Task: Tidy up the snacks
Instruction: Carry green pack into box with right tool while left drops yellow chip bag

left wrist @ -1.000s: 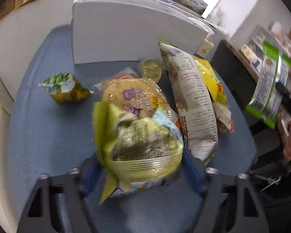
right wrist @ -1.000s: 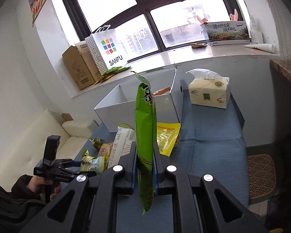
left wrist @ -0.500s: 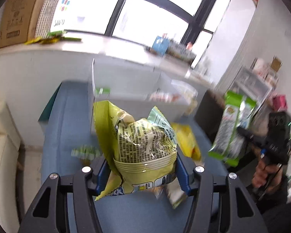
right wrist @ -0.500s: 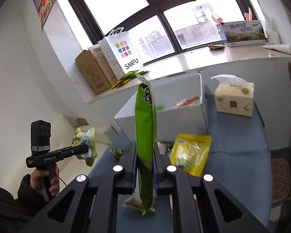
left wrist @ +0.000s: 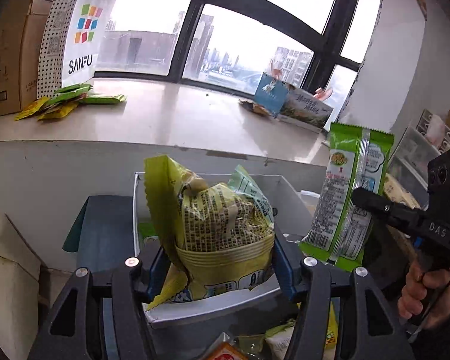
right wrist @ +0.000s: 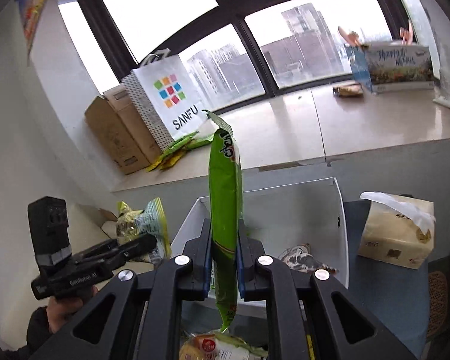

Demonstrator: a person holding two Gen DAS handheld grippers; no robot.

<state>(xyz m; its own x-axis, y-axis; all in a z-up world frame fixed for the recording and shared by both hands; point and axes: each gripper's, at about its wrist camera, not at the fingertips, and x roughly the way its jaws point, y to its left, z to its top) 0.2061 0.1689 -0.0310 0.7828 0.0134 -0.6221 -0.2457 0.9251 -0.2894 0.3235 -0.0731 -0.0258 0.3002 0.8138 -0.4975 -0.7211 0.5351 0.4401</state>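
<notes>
A crumpled yellow snack bag (left wrist: 222,225) sits between the pads of my left gripper (left wrist: 219,258), which press on its sides while the jaws are opening slightly. It hangs over the open white box (left wrist: 288,192). To its right, a flat green snack bag (right wrist: 225,186) stands upright in my right gripper (right wrist: 225,240), which is shut on it just above the box's near wall (right wrist: 192,222). In the right wrist view the left gripper (right wrist: 147,244) and the yellow bag (right wrist: 144,219) are at the left of the box. A wrapped snack (right wrist: 303,258) lies inside it.
A tissue box (right wrist: 396,234) stands on the blue cloth (right wrist: 390,294) right of the white box. Loose snacks (right wrist: 213,345) lie under the grippers. On the window sill are a SANFU paper bag (left wrist: 81,30), cardboard boxes (left wrist: 6,48) and green and yellow packets (left wrist: 69,102).
Both grippers rose from the snack pile and moved toward the white box, each carrying its bag. The two bags now hang at the box instead of over the blue cloth.
</notes>
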